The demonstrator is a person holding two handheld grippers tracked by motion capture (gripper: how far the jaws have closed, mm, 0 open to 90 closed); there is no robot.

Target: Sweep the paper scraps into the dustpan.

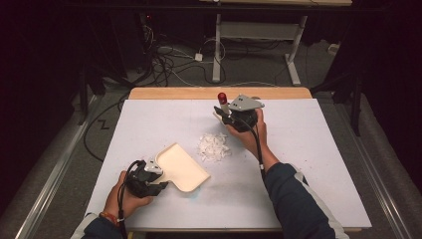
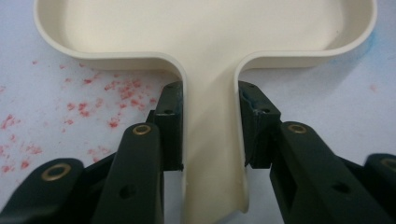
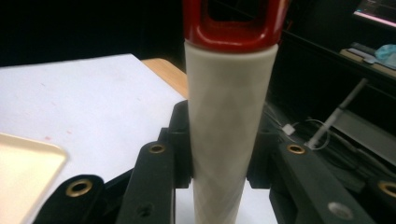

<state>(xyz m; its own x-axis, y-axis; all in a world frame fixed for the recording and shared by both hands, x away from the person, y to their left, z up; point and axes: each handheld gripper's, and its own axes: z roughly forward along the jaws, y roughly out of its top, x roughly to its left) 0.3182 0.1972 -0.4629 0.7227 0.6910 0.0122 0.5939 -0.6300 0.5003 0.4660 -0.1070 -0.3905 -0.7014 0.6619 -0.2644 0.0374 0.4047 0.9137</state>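
Observation:
A cream dustpan (image 1: 185,170) lies flat on the white table near the front left. My left gripper (image 1: 158,173) is shut on its handle (image 2: 212,140), one black pad on each side. A small heap of white scraps (image 1: 214,146) sits just right of the pan's mouth. Beyond the heap my right gripper (image 1: 226,116) is shut on a brush handle (image 3: 226,116), a white shaft with a red loop end (image 1: 222,96) pointing up. The brush's lower part is hidden behind gripper and hand. The pan's corner (image 3: 23,172) also shows in the right gripper view.
The white sheet (image 1: 318,164) covers a wooden table whose far edge (image 1: 219,92) is bare. Faint red specks (image 2: 93,93) mark the sheet beside the pan handle. Cables (image 1: 169,64) and a desk frame (image 1: 259,45) stand on the floor beyond.

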